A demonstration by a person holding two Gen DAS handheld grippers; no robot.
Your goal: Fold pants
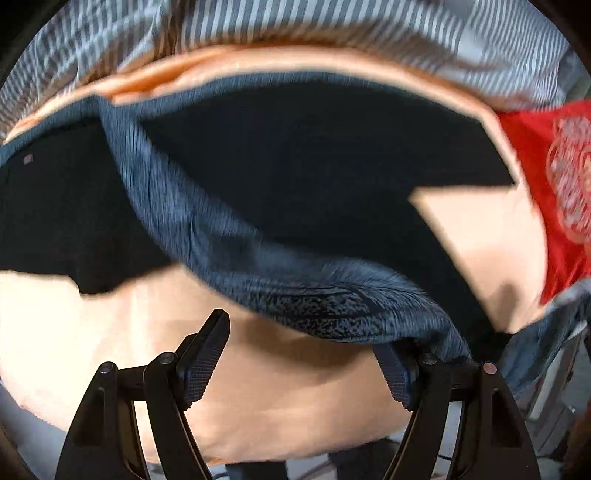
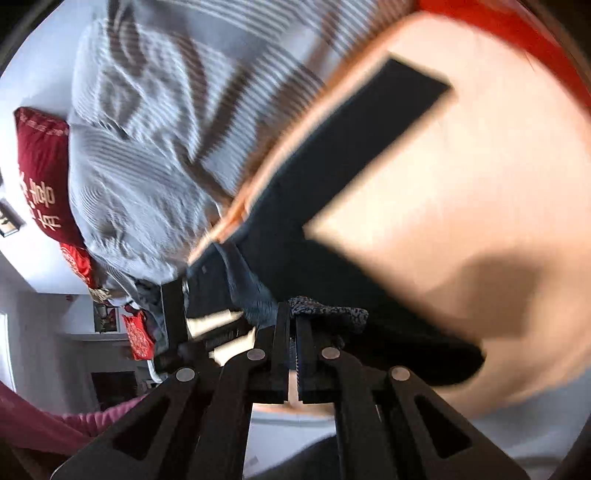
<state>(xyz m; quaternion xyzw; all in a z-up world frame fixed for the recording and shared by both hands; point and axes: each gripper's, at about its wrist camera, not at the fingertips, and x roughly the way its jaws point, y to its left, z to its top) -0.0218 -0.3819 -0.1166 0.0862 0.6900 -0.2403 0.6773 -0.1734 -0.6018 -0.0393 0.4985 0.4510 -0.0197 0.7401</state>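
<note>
Dark pants (image 1: 303, 155) lie spread on a peach sheet (image 1: 110, 332), their blue-grey inner waistband (image 1: 207, 236) turned up and lifted across the middle. My left gripper (image 1: 299, 354) is open below the lifted waistband edge, which drapes over its right finger (image 1: 397, 373). In the right wrist view the pants (image 2: 332, 206) run away as two legs. My right gripper (image 2: 291, 325) is shut on the waistband fabric (image 2: 328, 314) and holds it up. The view is blurred.
A striped grey-white duvet (image 1: 295, 26) is bunched behind the sheet, also in the right wrist view (image 2: 147, 147). A red cloth (image 1: 546, 177) lies at the right. Red pillows (image 2: 40, 173) and room furniture (image 2: 110, 384) are at the left of the right wrist view.
</note>
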